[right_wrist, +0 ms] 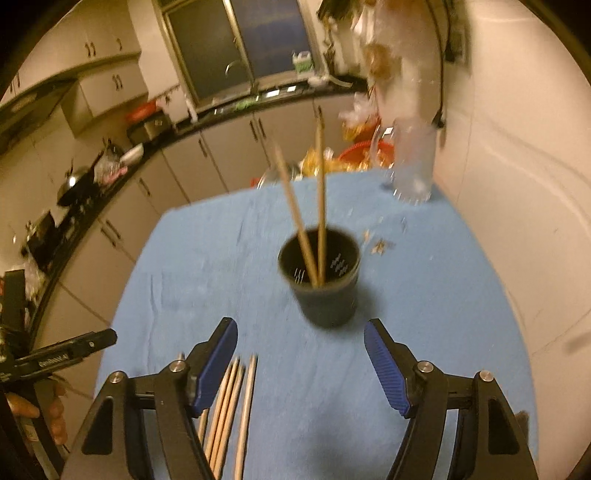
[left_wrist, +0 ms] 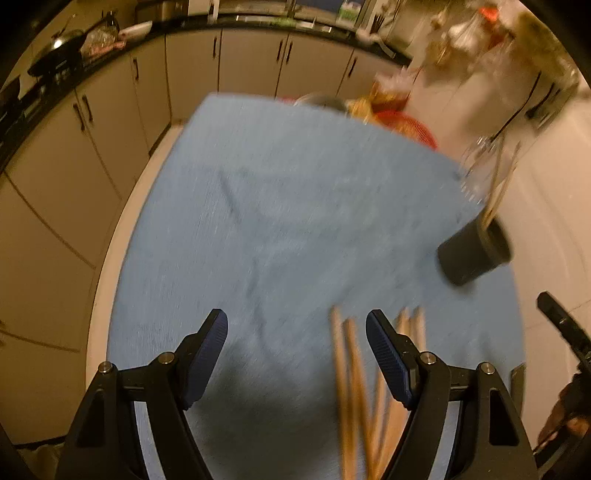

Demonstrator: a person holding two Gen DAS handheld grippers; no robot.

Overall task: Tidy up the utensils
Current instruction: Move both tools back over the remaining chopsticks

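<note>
A dark round cup [right_wrist: 320, 278] stands on the blue cloth [right_wrist: 424, 295] with two wooden chopsticks [right_wrist: 320, 206] leaning upright in it; the left wrist view has the same cup [left_wrist: 474, 253] at the right. Several more chopsticks [right_wrist: 231, 410] lie flat on the cloth, beside my right gripper's left finger. My right gripper [right_wrist: 300, 363] is open and holds nothing, with the cup just beyond its fingertips. My left gripper [left_wrist: 296, 356] is open over the cloth. The loose chopsticks [left_wrist: 354, 391] pass by its right finger and partly between the jaws, untouched by the pads.
A clear glass jar [right_wrist: 412, 162] stands at the cloth's far right, with a red basket [right_wrist: 364, 151] and snack packets behind it. Small crumbs [right_wrist: 380, 245] lie right of the cup. Kitchen cabinets and a dark worktop [left_wrist: 229, 22] run beyond the table. A hand [right_wrist: 55, 417] grips the other tool at left.
</note>
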